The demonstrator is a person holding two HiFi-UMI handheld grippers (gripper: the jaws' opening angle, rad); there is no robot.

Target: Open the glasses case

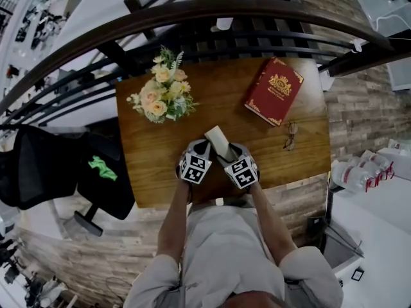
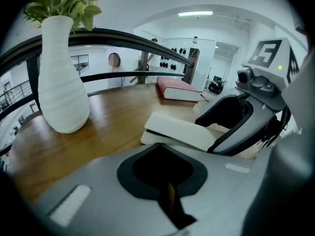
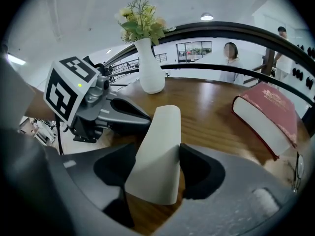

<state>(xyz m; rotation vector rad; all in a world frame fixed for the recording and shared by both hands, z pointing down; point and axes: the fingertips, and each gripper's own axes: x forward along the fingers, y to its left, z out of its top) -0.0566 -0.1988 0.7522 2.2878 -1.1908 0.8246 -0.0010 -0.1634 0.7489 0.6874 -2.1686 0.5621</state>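
1. The glasses case (image 1: 218,140) lies at the near middle of the wooden table (image 1: 154,165), between the two grippers, with its long end pointing away from the person.
2. Right gripper (image 3: 156,150) — its fingers stand wide, with the near end of the case between them and the black pads against its two sides.
3. Left gripper (image 2: 158,145) — its fingers are closed together with nothing between them. The tips sit right at the case's left edge, by a dark seam along its side; I cannot tell whether they touch it.
4. A white vase of flowers (image 1: 160,94) stands at the far left of the table.
5. A red book (image 1: 274,90) lies at the far right, and a pair of glasses (image 1: 290,135) lies just nearer than the book, well apart from the case.
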